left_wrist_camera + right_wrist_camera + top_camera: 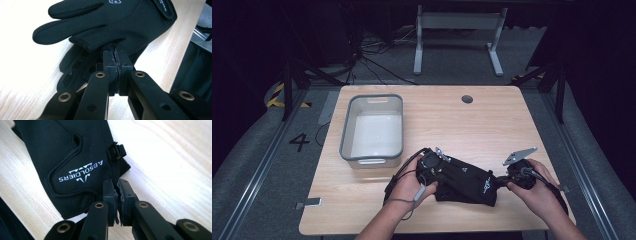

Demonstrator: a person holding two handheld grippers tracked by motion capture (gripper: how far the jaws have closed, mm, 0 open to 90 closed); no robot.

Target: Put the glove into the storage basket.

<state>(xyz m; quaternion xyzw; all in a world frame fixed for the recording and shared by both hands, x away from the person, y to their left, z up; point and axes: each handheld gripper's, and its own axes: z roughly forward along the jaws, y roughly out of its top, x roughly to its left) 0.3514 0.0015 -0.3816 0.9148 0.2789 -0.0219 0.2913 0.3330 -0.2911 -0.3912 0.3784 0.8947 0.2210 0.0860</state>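
the left gripper has its two black jaws pressed together on the tip of a finger of a black fabric glove, pinching the cloth where it meets the jaw ends; in the high view this left gripper sits at the glove's left end, held in the person's left hand. a second black glove lies under the first one, its fingers showing beneath the upper glove in the left gripper view. the right gripper is likewise closed, its jaws clamped on a thin edge of the black fabric glove at the cuff end, just beside a small black plastic buckle and a panel with white lettering; in the high view the right gripper is at the glove's right end, in the person's right hand. the black fabric glove lies stretched between the two grippers on the light wooden table, near its front edge. an empty grey plastic bin stands on the table behind and to the left, apart from the glove.
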